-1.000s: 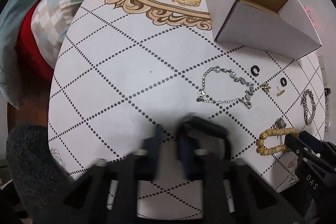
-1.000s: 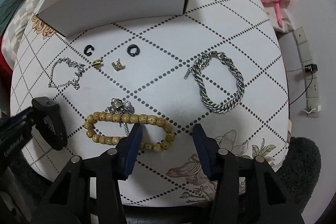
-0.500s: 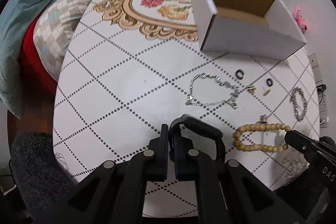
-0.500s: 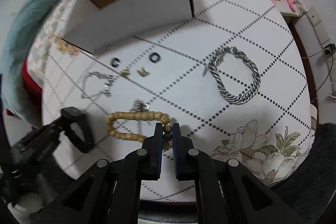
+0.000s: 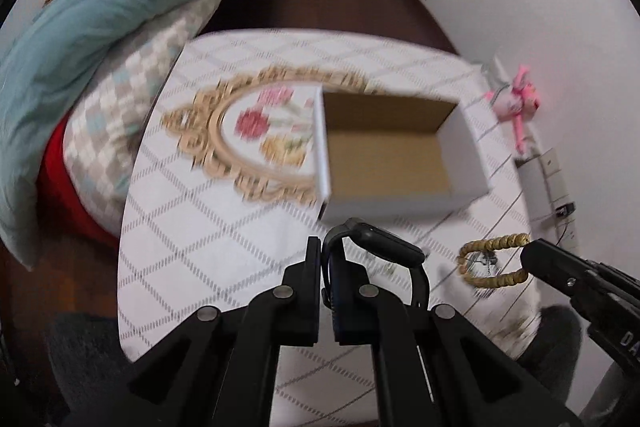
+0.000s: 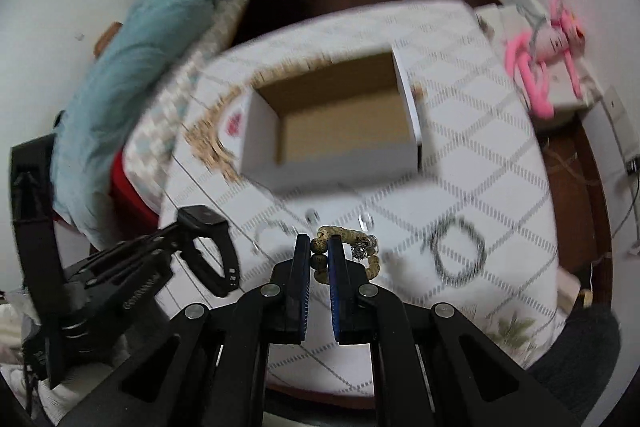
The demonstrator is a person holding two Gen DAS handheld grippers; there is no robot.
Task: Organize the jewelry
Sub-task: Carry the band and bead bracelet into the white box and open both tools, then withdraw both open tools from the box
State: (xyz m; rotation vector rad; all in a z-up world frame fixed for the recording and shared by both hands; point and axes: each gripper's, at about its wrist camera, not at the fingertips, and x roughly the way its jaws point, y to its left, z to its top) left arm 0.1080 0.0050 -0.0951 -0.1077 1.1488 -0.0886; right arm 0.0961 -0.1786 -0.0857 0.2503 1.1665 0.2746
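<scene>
The left hand-held gripper (image 5: 326, 267) is closed on the strap of a black watch (image 5: 376, 243), which arches up and to the right from between its fingers, lifted above the worktop (image 5: 208, 227). From the right wrist view the same watch (image 6: 212, 247) hangs as a loop at the tip of that gripper, over the worktop's left edge.

The right hand-held gripper (image 6: 319, 259) is nearly closed, its fingers pinching one end of a wooden bead bracelet (image 6: 348, 247). The rest of the bracelet trails to the right of the fingers, with a small silver piece (image 6: 362, 249) tangled against it; whether that piece is lifted too cannot be told. In the left wrist view the bracelet (image 5: 492, 259) hangs as a loop from the gripper tip, above the near right part of the worktop.

An open white box (image 6: 332, 163) with a brown inside stands near the middle of the worktop, beyond both grippers. A silver chain bracelet (image 6: 458, 251), blurred, lies on the worktop to the right of the right gripper, well apart from it. Small blurred pieces lie between the box and the grippers.
</scene>
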